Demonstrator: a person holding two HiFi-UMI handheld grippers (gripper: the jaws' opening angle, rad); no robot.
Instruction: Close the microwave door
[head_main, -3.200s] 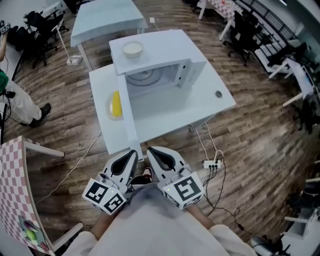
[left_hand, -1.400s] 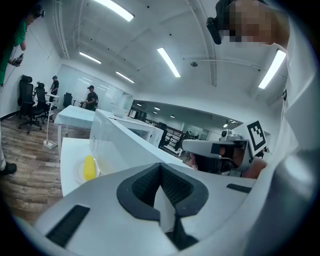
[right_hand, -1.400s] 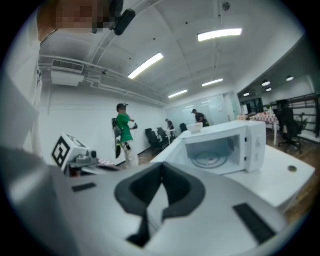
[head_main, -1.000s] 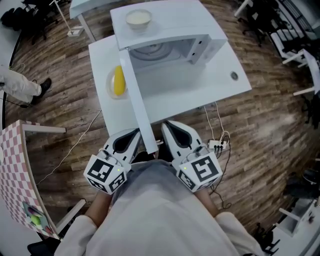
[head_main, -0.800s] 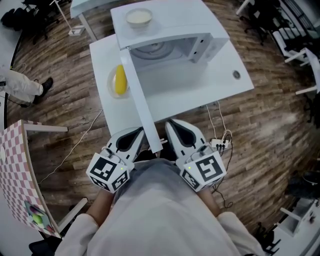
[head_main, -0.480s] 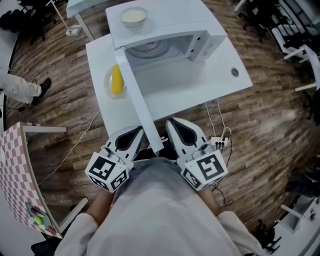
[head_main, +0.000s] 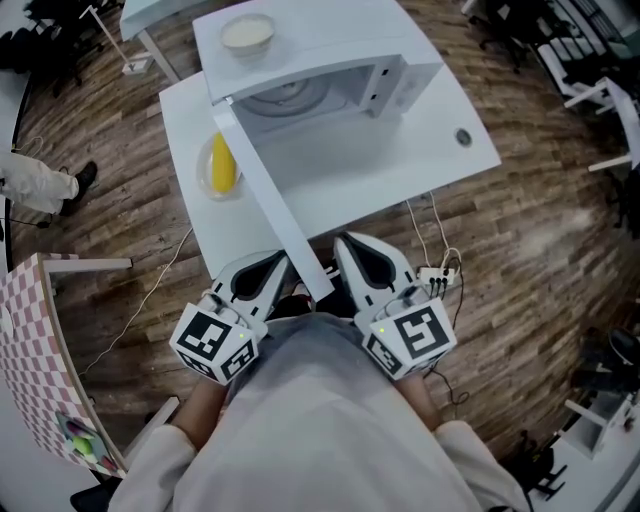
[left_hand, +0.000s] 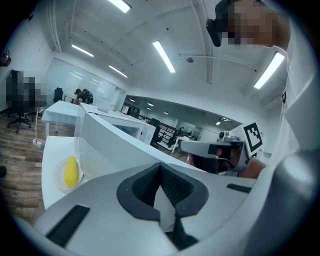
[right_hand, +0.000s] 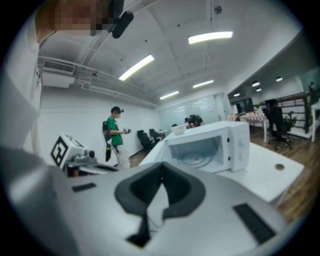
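Note:
A white microwave (head_main: 330, 55) stands on a white table (head_main: 420, 165) with its cavity and glass turntable showing. Its door (head_main: 270, 195) is swung wide open, and the free end reaches toward me. In the head view that end lies between my left gripper (head_main: 275, 263) and my right gripper (head_main: 346, 245), both held low by my body. Both grippers are shut with nothing between the pads. The left gripper view shows the left gripper (left_hand: 161, 166) and the door panel (left_hand: 115, 145) slanting ahead. In the right gripper view the right gripper (right_hand: 161, 165) faces the open microwave (right_hand: 207, 145).
A bowl (head_main: 247, 33) sits on top of the microwave. A yellow item on a plate (head_main: 220, 166) lies left of the door. A power strip with cables (head_main: 437, 280) is on the wood floor. A person in green (right_hand: 116, 134) stands far off, near another table and office chairs.
I have come closer to the table since the earliest frame. The door's free end now sits between the two grippers. Both grippers have stayed shut and low.

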